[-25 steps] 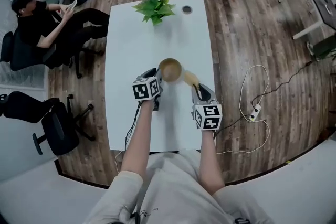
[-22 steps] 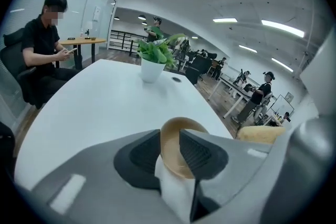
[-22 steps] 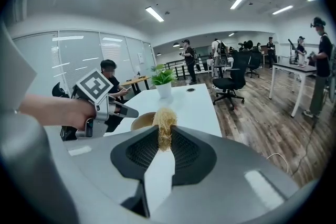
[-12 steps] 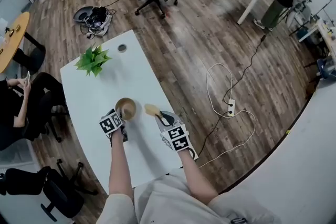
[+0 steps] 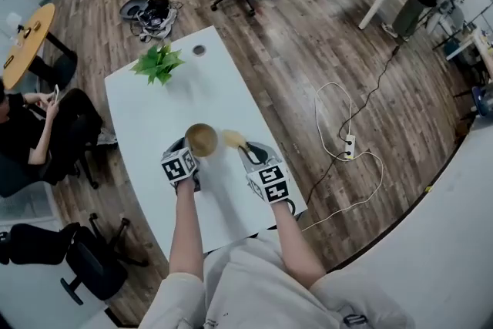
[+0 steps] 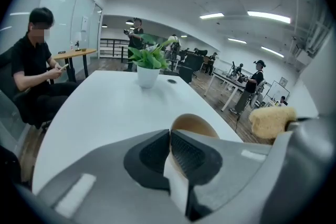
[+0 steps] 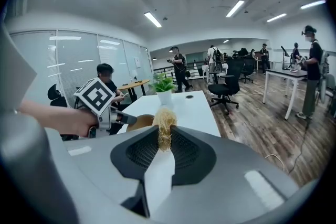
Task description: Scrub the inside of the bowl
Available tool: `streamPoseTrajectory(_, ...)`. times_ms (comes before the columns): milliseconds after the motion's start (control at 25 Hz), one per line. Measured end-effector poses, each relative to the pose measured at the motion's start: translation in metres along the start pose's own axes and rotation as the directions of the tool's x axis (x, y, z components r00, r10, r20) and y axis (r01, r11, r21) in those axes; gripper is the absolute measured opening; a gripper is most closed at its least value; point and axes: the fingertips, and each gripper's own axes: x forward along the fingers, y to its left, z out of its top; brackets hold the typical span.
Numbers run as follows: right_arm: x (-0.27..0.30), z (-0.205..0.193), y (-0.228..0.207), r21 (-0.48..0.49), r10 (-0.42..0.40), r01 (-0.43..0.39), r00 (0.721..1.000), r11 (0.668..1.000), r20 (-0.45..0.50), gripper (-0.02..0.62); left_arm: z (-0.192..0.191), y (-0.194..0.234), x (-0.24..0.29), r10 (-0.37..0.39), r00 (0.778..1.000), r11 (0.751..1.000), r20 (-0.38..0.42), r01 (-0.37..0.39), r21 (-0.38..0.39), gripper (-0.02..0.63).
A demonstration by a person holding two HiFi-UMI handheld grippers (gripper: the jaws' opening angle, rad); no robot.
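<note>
A tan bowl [image 5: 202,139] stands on the white table [image 5: 146,119]. My left gripper [image 5: 190,149] is at its near left edge; in the left gripper view the jaws are shut on the bowl's [image 6: 195,124] near rim. My right gripper [image 5: 243,149] is shut on a yellow fibrous scrubber [image 5: 233,139], held just right of the bowl and apart from it. In the right gripper view the scrubber [image 7: 165,124] sticks up from between the jaws, with the bowl [image 7: 139,121] and the left gripper's marker cube [image 7: 96,96] to its left. In the left gripper view the scrubber [image 6: 270,120] shows at right.
A potted green plant [image 5: 159,62] and a round cable hole [image 5: 199,50] sit at the table's far end. The table's right edge runs close beside my right gripper. A seated person [image 5: 35,127] is left of the table. A cable and power strip [image 5: 350,147] lie on the floor at right.
The head camera has swung, so the table shows at a different angle. Both grippers, the bowl and the scrubber keep the same positions relative to each other.
</note>
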Motion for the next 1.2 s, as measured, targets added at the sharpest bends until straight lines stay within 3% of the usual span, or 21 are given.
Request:
streamPoseTrajectory(160,-0.003,0.027,0.035,-0.045,0.019,-0.018,1.000,0.999,0.023,0.087,0.017,-0.015,-0.041,-0.033,0.998,0.995,0.062,0.027,0.095,0.014)
streamPoseTrajectory(320,0.003,0.022,0.110,-0.109,0.085,-0.089,0.996,0.990,-0.037,0.087,0.010,0.011,-0.105,-0.007,0.996,0.990,0.092,-0.007,0.143,0.014)
streamPoseTrajectory(600,0.034,-0.002,0.233,-0.228,0.114,-0.164,0.970,0.960,-0.215,0.086,-0.022,0.063,-0.183,-0.038,0.993,0.986,0.114,0.018,0.166,0.014)
streamPoseTrajectory(840,0.018,-0.011,0.248,-0.340,0.034,-0.110,0.975,0.934,-0.221,0.084,-0.051,0.049,-0.204,-0.073,0.993,0.972,0.094,0.050,0.230,0.014)
streamPoseTrajectory(1000,0.017,-0.015,0.252,-0.362,0.003,-0.085,0.975,0.928,-0.221,0.084,-0.055,0.057,-0.218,-0.071,0.992,0.968,0.102,0.044,0.247,0.014)
streamPoseTrajectory(1200,0.012,-0.012,0.257,-0.381,-0.025,-0.062,0.975,0.922,-0.220,0.084,-0.048,0.072,-0.233,-0.053,0.988,0.977,0.142,0.022,0.214,0.014)
